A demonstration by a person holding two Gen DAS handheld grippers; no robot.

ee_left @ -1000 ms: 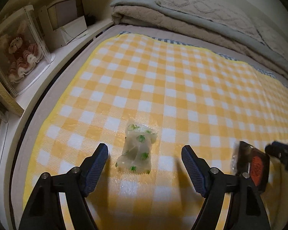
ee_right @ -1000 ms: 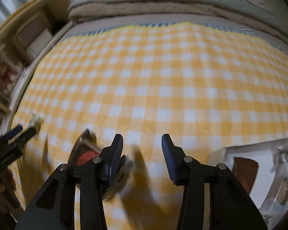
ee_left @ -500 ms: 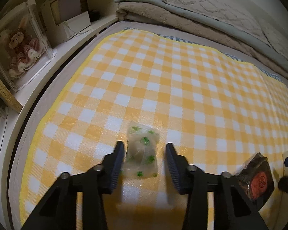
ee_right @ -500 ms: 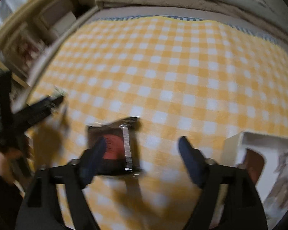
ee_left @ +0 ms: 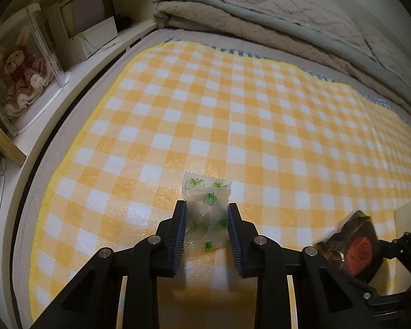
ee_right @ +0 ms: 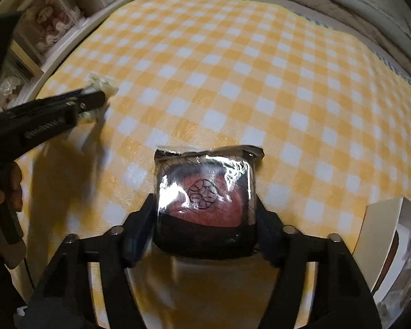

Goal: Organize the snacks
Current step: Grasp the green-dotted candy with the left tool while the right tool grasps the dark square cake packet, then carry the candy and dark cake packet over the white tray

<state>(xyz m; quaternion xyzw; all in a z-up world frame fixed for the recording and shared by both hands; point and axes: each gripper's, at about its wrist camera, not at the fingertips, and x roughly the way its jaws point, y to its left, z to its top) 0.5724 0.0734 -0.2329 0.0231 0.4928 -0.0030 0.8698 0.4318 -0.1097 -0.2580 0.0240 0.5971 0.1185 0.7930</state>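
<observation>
My left gripper [ee_left: 206, 220] is shut on a clear candy packet with green strawberry prints [ee_left: 207, 205], held just above the yellow checked cloth [ee_left: 233, 109]. My right gripper [ee_right: 205, 213] is shut on a dark snack packet with a red round label [ee_right: 205, 192], also just above the cloth. That dark packet shows in the left wrist view [ee_left: 353, 246] at the lower right. The left gripper with its candy packet shows in the right wrist view [ee_right: 96, 93] at the left.
A white box [ee_right: 397, 246] holding several snacks stands at the right edge; its corner shows in the left wrist view [ee_left: 409, 213]. Folded blankets [ee_left: 287, 8] lie at the far end. Shelves with a doll case [ee_left: 22, 63] and boxes run along the left.
Both grippers went from open to shut. The left closed on the candy packet. The right moved over the dark packet and closed on it.
</observation>
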